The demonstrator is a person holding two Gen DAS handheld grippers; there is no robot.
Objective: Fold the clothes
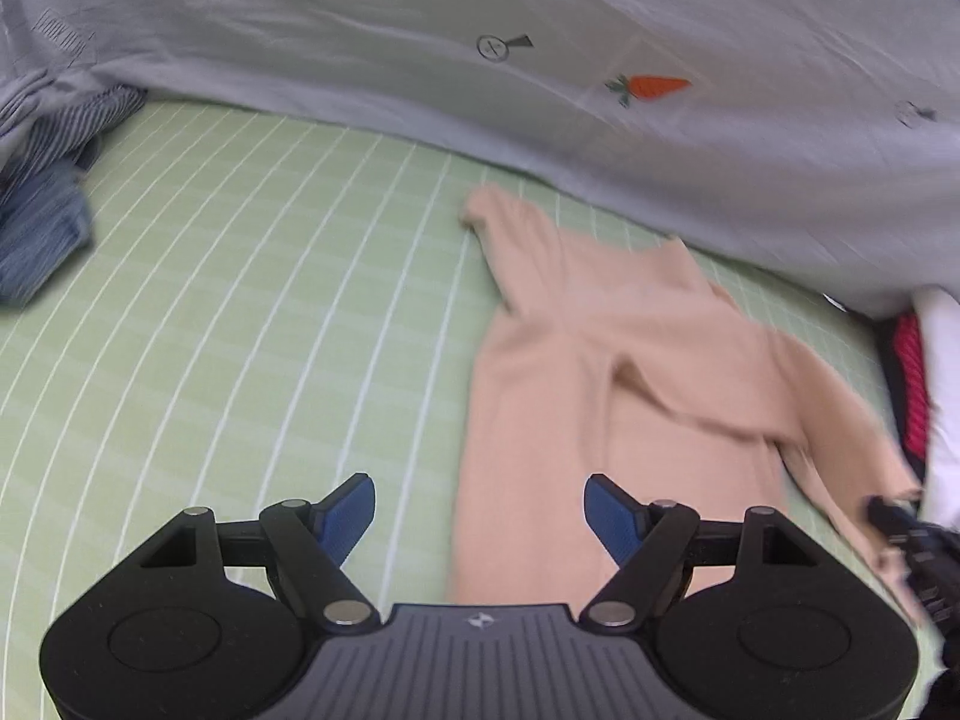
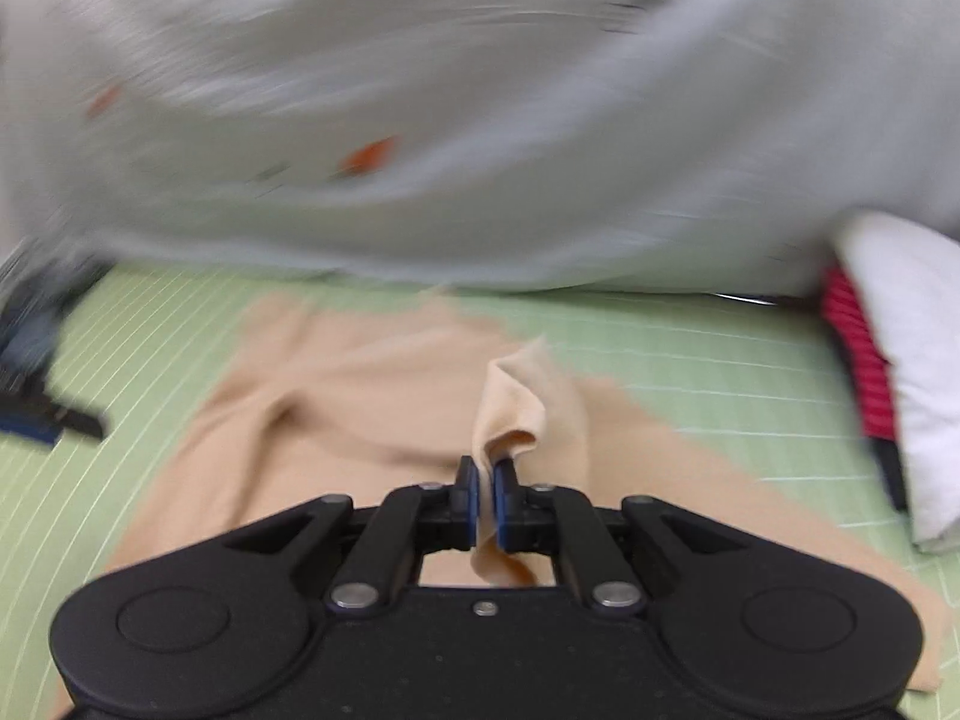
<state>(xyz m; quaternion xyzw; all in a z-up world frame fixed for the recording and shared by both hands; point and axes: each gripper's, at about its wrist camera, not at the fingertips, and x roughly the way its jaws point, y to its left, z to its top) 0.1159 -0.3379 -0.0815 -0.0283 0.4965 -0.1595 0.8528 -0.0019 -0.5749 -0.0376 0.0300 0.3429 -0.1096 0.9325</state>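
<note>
A beige long-sleeved garment (image 1: 576,372) lies spread on the green striped bed sheet (image 1: 240,312). My left gripper (image 1: 480,516) is open and empty, hovering above the sheet at the garment's near left edge. My right gripper (image 2: 486,498) is shut on a bunched fold of the beige garment (image 2: 360,384), with cloth rising between its blue pads. The right gripper also shows at the right edge of the left wrist view (image 1: 912,540), on the end of a sleeve. The right wrist view is blurred by motion.
A pale grey quilt with carrot prints (image 1: 540,60) is heaped along the far side. Striped and blue denim clothes (image 1: 42,198) lie at the far left. A white and red-black pile (image 2: 888,372) sits at the right edge of the bed.
</note>
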